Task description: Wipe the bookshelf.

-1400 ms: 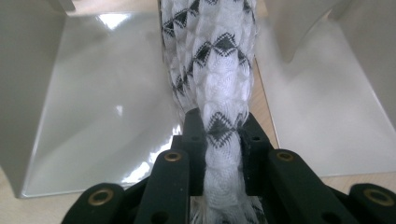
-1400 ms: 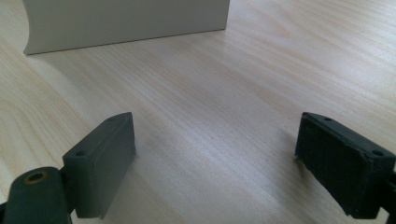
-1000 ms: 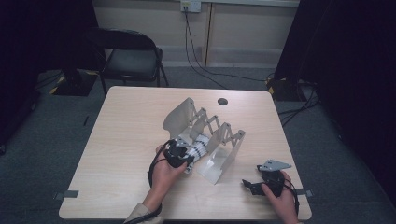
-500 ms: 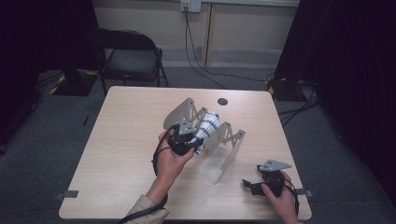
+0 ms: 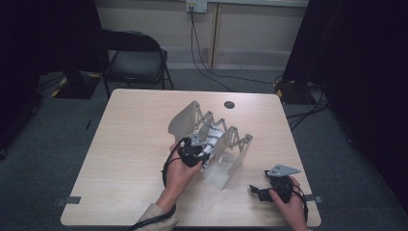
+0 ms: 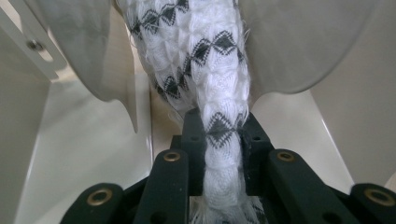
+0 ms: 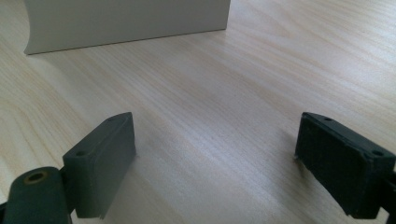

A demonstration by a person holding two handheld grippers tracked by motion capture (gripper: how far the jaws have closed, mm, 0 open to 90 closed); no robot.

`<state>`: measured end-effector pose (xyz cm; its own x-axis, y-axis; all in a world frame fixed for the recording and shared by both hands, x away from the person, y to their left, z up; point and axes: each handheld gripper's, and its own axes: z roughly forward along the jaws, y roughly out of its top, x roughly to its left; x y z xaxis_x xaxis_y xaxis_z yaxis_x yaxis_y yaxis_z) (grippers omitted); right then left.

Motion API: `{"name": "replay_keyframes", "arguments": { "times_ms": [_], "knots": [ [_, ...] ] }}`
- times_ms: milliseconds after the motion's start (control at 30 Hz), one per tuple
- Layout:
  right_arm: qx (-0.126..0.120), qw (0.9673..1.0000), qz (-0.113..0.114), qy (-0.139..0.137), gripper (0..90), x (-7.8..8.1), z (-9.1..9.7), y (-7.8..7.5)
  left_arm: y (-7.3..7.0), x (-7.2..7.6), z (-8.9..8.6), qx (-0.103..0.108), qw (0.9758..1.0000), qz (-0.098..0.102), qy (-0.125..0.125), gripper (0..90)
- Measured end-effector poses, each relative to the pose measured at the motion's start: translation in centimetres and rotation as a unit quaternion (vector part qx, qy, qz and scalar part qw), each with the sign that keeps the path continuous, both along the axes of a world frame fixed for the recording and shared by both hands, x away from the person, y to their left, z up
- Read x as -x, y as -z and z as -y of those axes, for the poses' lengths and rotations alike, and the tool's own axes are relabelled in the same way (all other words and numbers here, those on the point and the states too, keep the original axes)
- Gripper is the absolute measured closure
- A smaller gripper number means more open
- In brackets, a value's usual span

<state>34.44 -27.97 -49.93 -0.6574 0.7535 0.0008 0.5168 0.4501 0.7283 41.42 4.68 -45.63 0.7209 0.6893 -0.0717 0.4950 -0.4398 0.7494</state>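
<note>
The work surface is a light wood table (image 5: 125, 144). A white accordion rack (image 5: 226, 163) stands on it near the centre, made of upright divider plates joined by a scissor linkage, with narrow slots between neighbouring plates.

Left side: the left gripper (image 5: 198, 153), held in the person's left hand (image 5: 179, 172), sits at the near-left side of the rack with its tip pointing into it. Its jaws are clamped on a white knitted cloth (image 6: 205, 84) with a black diamond pattern. In the left gripper view the cloth runs up from between the two black jaws as a rolled or bunched strip and passes into the gap between two curved divider plates (image 6: 303, 42). In the high view the cloth (image 5: 213, 137) lies in one of the middle slots of the rack, slanting up and away from the gripper. Whether the far end of the cloth rests on the rack floor cannot be determined. The other slots appear to hold nothing, as far as the high view resolves them.

Right side: the right gripper (image 5: 256, 191), held in the person's right hand (image 5: 288, 202), is low over the table near the front right edge, well apart from the rack. Its jaws stand wide apart with only bare tabletop between them (image 7: 215, 154). In the right gripper view, the lower edge of a rack plate (image 7: 126, 23) stands on the table ahead.
</note>
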Motion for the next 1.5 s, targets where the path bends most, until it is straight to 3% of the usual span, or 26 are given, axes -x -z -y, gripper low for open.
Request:
{"name": "replay_keyframes", "arguments": {
  "times_ms": [200, 367, 467, 567, 700, 867, 1033, 1167, 1300, 1500],
  "knots": [
    [0.0, 1.0, 0.0, 0.0, 11.4, 0.0, 0.0, 0.0, 1.2, 0.0, -0.1, -0.011, 0.9999, -0.01, -0.001, 76.4],
    [0.0, 1.0, 0.0, -0.001, 11.4, 0.0, 0.0, 0.0, 2.4, 0.1, -0.2, -0.026, 0.9992, -0.031, 0.0, 76.5],
    [0.0, 1.0, 0.0, -0.001, 11.4, 0.0, 0.0, 0.0, 2.8, 0.3, -0.4, -0.019, 0.9993, -0.032, -0.002, 76.5],
    [0.0, 1.0, 0.0, -0.001, 11.4, 0.0, 0.0, 0.0, 2.6, 0.4, -0.6, -0.026, 0.9992, -0.03, 0.001, 76.5],
    [0.0, 1.0, 0.0, -0.001, 11.4, 0.0, 0.0, 0.0, 1.9, 0.7, -1.1, -0.018, 0.9995, -0.025, 0.0, 76.5],
    [0.0, 1.0, 0.0, -0.001, 11.4, 0.0, 0.0, 0.0, -1.1, 1.1, -1.6, 0.007, 0.9999, 0.009, 0.002, 76.5],
    [0.0, 1.0, 0.0, -0.001, 11.4, 0.0, 0.0, 0.0, -4.4, 1.5, -1.8, 0.036, 0.9979, 0.055, 0.001, 76.6],
    [0.0, 1.0, 0.0, -0.001, 11.4, 0.0, 0.0, 0.0, -5.9, 1.5, -1.3, 0.048, 0.9959, 0.076, 0.003, 76.5],
    [0.0, 1.0, 0.0, -0.001, 11.4, 0.0, 0.0, 0.0, -5.9, 1.1, -0.3, 0.042, 0.9963, 0.074, 0.011, 76.4],
    [0.0, 1.0, 0.0, -0.001, 11.4, 0.0, 0.0, 0.0, -3.8, 0.4, 0.4, 0.025, 0.9985, 0.047, 0.012, 76.5]
  ]
}}
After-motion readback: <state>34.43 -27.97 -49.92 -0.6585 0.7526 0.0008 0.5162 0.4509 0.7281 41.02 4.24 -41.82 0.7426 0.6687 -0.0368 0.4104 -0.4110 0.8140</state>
